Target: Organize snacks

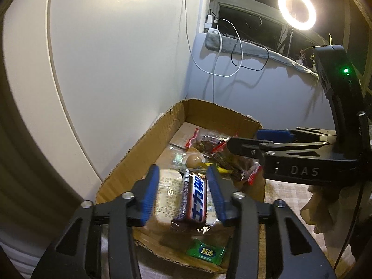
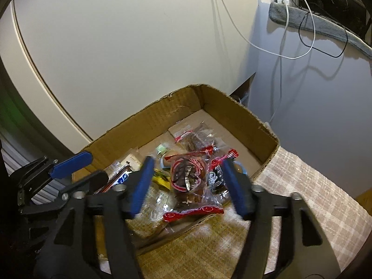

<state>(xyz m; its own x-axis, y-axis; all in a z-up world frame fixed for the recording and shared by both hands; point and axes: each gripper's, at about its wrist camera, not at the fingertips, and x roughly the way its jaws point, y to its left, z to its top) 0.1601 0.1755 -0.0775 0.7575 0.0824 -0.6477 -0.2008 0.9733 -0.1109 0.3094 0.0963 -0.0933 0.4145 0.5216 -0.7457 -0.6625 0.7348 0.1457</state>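
Observation:
An open cardboard box (image 1: pixel 148 139) holds several snack packets. My left gripper (image 1: pixel 183 195) hovers over its near end, open, with a brown, white and blue chocolate bar (image 1: pixel 194 201) between the fingers; it touches the right pad, with a gap to the left pad. My right gripper (image 2: pixel 188 186) is open above the box (image 2: pixel 251 121), with a clear red-edged packet of brown snack (image 2: pixel 188 181) loose between the fingers. The right gripper shows in the left wrist view (image 1: pixel 251 143), the left gripper in the right wrist view (image 2: pixel 76 169).
A green sachet (image 1: pixel 205 252) lies on the box's near flap. A clear bread packet (image 1: pixel 167 186) lies under the bar. The box sits on a checked cloth (image 2: pixel 302 186) against a white wall. Cables (image 1: pixel 223 46) hang from a sill, and a ring light (image 1: pixel 297 9) glows there.

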